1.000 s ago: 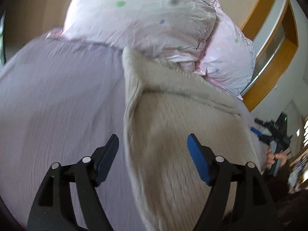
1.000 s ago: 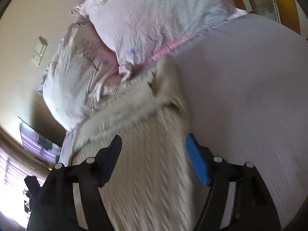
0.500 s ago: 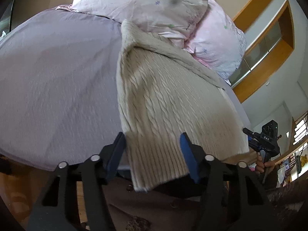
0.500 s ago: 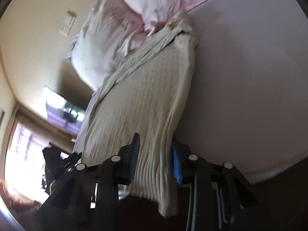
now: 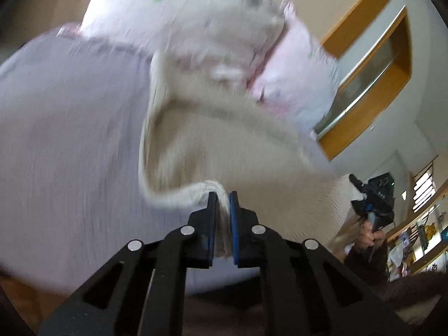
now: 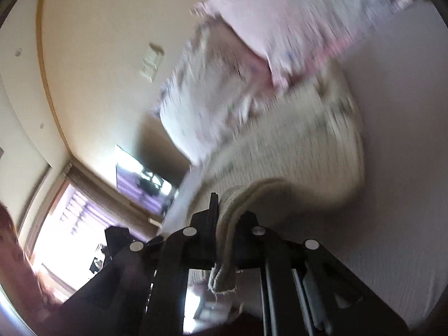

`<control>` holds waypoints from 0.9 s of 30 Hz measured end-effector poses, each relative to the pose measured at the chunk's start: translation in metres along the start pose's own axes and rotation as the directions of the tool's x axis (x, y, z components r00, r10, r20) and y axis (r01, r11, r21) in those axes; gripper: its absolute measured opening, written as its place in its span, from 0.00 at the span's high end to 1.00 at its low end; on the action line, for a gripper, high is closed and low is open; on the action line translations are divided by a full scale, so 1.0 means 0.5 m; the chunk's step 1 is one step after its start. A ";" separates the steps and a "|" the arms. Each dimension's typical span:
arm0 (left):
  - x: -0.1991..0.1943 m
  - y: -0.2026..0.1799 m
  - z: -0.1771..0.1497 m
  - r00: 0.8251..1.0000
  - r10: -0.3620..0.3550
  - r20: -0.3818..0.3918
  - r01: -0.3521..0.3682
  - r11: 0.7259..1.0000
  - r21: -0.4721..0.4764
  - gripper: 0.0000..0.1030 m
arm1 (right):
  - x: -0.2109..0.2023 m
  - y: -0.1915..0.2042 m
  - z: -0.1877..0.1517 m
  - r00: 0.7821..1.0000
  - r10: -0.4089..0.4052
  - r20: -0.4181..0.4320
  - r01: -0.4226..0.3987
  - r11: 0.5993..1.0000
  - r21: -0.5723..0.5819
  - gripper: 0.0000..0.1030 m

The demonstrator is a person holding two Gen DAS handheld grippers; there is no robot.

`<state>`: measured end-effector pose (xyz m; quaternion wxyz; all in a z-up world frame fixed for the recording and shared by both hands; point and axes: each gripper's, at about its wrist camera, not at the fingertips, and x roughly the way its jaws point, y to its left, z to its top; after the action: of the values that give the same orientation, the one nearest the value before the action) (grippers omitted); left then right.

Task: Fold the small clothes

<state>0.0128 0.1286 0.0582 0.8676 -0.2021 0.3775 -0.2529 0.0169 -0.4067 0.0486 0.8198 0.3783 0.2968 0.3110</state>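
A cream cable-knit sweater [image 5: 224,145] lies on a lilac bed sheet [image 5: 70,140], its far end against the pillows. My left gripper [image 5: 222,198] is shut on the sweater's near hem and lifts it off the bed, so the cloth bows upward. My right gripper [image 6: 228,210] is shut on the other near corner of the sweater [image 6: 294,151], with the hem hanging down between its jaws. The right gripper also shows at the right edge of the left wrist view [image 5: 372,196]. Both views are blurred by motion.
Two pale pink floral pillows [image 5: 196,22] rest at the head of the bed, also in the right wrist view [image 6: 280,22]. A wood-framed window [image 5: 372,64] is on the right wall. A wall switch [image 6: 151,61] and a bright window [image 6: 70,224] show in the right wrist view.
Both grippers have closed on the sweater's near hem, which hung over the bed edge, and lifted it up and toward the pillows. One second ago both were open above the sweater.
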 end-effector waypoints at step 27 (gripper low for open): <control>0.276 0.134 0.295 0.975 0.211 -0.072 -0.216 0.974 -0.070 0.34 | 0.210 -0.173 0.282 0.927 -0.274 0.256 0.228 0.954 0.196 0.06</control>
<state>0.2246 0.1236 0.0392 0.8687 -0.1854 0.4343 -0.1495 0.2096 -0.4361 0.0284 0.8529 0.4430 0.2483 0.1212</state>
